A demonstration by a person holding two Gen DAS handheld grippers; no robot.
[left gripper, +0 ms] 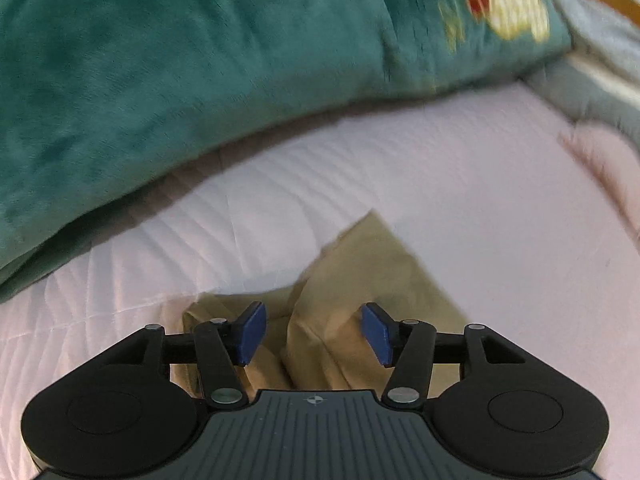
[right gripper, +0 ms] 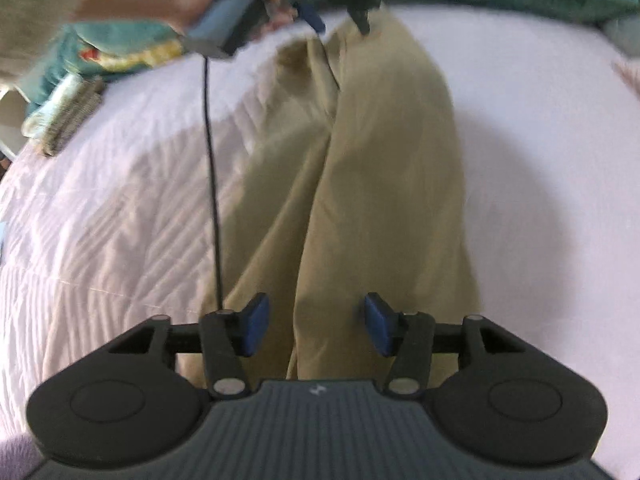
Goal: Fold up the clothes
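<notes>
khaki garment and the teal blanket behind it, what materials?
Khaki garment: likely thin woven cotton or a blend; matte, with soft creases and a crisp folded edge. Teal blanket: probably plush fleece or velour; fuzzy nap, mottled light and dark sheen. Both views are blurred, so weave is unreadable.

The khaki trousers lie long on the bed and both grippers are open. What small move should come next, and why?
Probably lower the right gripper and close it on the khaki trousers: they lie stretched out, unfolded, on the pink bedcover, and the left gripper is open above their far end.
</notes>
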